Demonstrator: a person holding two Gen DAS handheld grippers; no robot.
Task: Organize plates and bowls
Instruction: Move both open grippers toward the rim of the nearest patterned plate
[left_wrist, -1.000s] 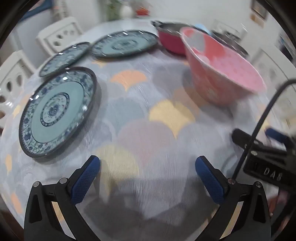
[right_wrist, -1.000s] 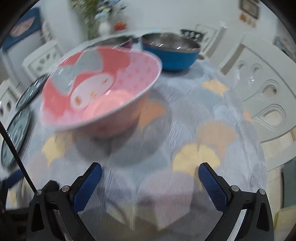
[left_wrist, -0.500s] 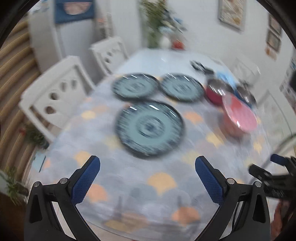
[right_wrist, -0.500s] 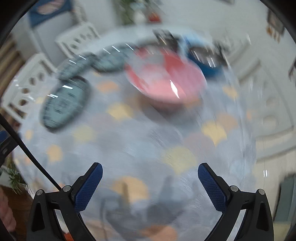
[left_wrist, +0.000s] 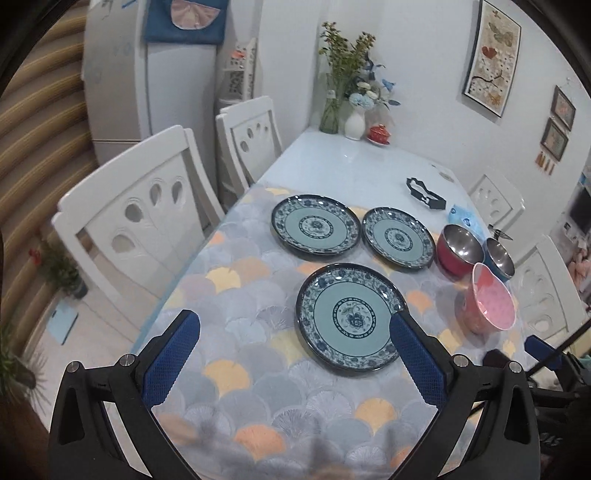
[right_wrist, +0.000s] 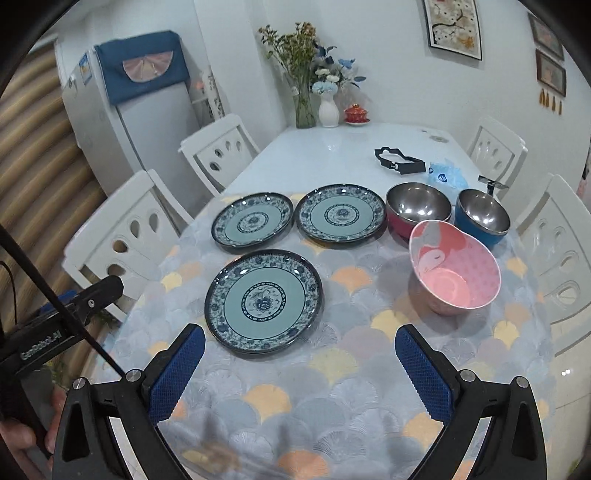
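Note:
Three blue-patterned plates lie flat on the table: a near one and two behind it, left and right. A pink bowl stands at the right, with a red steel bowl and a blue steel bowl behind it. My left gripper is open and empty, high above the near table edge. My right gripper is open and empty, equally raised, and also shows in the left wrist view.
White chairs stand along both sides of the table. Vases with flowers, a red lidded cup, a black frame and a blue bag sit on the far half. A fridge stands back left.
Both grippers have pulled back and up from close over the table to a high view of the whole table. The pink bowl, near the grippers before, now stands on the table.

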